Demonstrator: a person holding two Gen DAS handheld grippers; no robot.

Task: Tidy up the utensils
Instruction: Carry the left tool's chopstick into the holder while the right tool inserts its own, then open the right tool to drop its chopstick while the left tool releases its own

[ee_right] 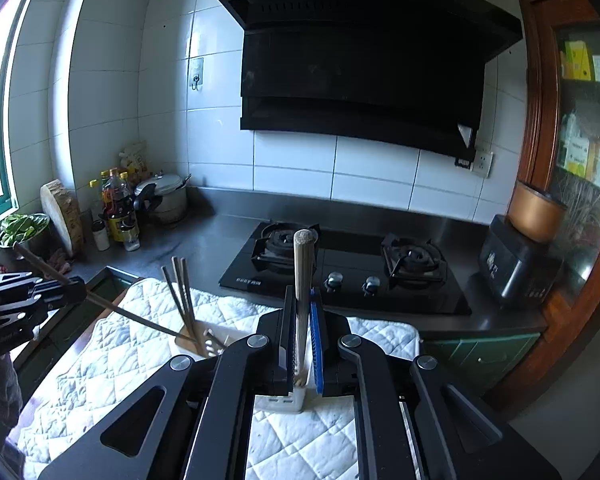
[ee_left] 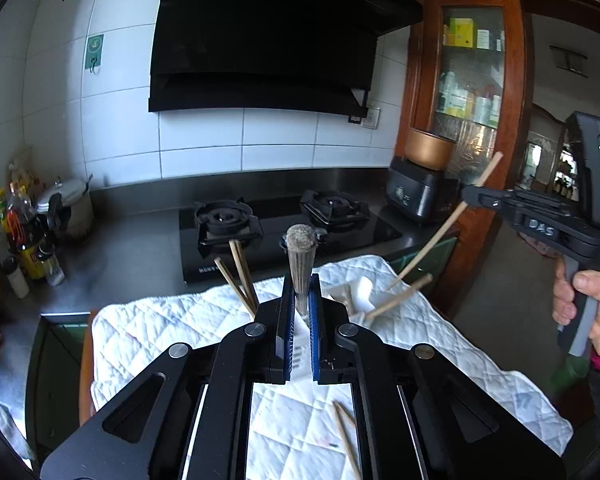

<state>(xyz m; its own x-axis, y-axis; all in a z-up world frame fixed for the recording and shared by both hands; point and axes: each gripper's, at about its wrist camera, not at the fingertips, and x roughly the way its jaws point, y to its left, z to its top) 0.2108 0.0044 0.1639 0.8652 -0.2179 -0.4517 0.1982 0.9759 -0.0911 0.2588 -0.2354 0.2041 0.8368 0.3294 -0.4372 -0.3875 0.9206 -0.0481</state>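
My left gripper (ee_left: 301, 300) is shut on a dark wooden chopstick (ee_left: 300, 260) that points away from the camera, its tip down in a white utensil holder (ee_left: 300, 328). It also shows at the left of the right wrist view (ee_right: 76, 292). My right gripper (ee_right: 301, 320) is shut on a light wooden chopstick (ee_right: 303, 264), also over the white holder (ee_right: 284, 402). It shows at the right of the left wrist view (ee_left: 470, 196) with its chopstick (ee_left: 444, 228) slanting down. Three chopsticks (ee_right: 182, 292) stand in the holder.
A white quilted cloth (ee_left: 188, 336) covers the table. Two loose chopsticks (ee_left: 346, 428) lie on it near me. Behind are a black gas stove (ee_right: 340, 272), a steel counter, bottles (ee_right: 118, 208), a pressure cooker (ee_right: 164, 196) and a dark appliance (ee_right: 512, 264).
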